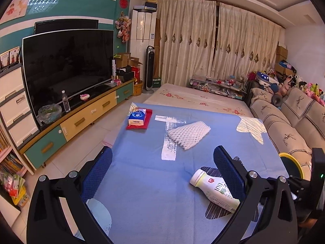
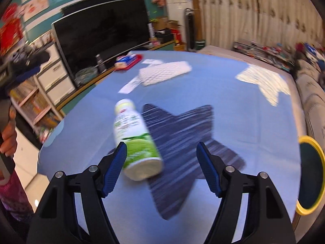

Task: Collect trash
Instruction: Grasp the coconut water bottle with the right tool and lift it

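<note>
A white and green plastic bottle (image 1: 215, 191) lies on its side on the blue tablecloth (image 1: 142, 183). My left gripper (image 1: 162, 154) hovers open above the cloth, and its right finger hides part of the bottle. In the right wrist view the bottle (image 2: 134, 134) lies with its base just inside the left finger of my right gripper (image 2: 161, 147). That gripper is open, with a wide gap to its other finger. Farther back a white foam net sleeve (image 1: 189, 135) (image 2: 164, 72) rests on the cloth.
A blue tissue pack (image 1: 137, 117) sits on a red pouch at the table's far left. A dark bin with a yellow rim (image 2: 310, 174) (image 1: 290, 162) stands at the table's right edge, by the sofa (image 1: 284, 126). A TV unit (image 1: 87, 113) runs along the left. A hand (image 2: 9, 138) shows at the left.
</note>
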The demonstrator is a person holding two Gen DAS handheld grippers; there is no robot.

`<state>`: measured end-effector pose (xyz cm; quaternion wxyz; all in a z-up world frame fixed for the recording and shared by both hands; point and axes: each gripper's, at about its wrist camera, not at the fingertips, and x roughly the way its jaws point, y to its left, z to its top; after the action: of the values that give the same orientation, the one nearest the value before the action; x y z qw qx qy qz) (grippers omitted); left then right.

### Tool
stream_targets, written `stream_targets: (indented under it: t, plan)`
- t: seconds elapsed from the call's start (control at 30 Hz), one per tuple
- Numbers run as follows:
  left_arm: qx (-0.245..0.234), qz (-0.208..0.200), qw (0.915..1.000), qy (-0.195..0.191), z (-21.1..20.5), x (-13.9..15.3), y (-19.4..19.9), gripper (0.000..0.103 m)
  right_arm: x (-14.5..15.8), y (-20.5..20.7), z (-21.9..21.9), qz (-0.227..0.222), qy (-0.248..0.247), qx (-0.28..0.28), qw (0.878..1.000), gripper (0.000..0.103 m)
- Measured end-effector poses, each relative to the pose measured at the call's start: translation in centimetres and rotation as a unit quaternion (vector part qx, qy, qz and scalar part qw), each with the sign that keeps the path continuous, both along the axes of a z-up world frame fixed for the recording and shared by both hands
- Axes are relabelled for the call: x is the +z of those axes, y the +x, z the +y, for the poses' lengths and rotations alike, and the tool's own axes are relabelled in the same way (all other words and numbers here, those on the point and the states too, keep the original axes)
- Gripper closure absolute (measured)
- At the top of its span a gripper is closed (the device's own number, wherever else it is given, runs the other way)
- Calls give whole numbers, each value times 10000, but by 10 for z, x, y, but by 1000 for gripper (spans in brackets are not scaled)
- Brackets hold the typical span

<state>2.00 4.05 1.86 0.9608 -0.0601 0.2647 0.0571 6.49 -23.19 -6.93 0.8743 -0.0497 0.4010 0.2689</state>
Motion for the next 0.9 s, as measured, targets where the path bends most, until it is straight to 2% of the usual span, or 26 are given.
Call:
stream_targets:
  t: [0.13,0.33,0.4,0.43,0.5,0.73,0.9]
  plan:
    - [-15,57,10000,-4,3,-6,2,5,-17,1,25,144,-149,241,9995,32]
    - [-43,131,9999,-72,2,-11,7,5,-29,3,40,267,-170,344,9989,32]
    - [-77,154,9998,-93,2,-11,8,5,-30,3,41,241,-149,380,9989,37]
    - [-86,162,9998,-86,0,-12,9,5,-31,4,43,239,-173,385,9988,46]
    - [-103,168,9998,-53,-3,-11,8,5,-32,4,44,282,-114,413,9987,47]
    - [-143,167,9997,-55,-7,-10,8,5,-14,-4,32,97,84,303,9995,50]
    - [-198,188,9996,-50,-12,-9,8,5,5,-12,6,-93,275,-19,9996,52]
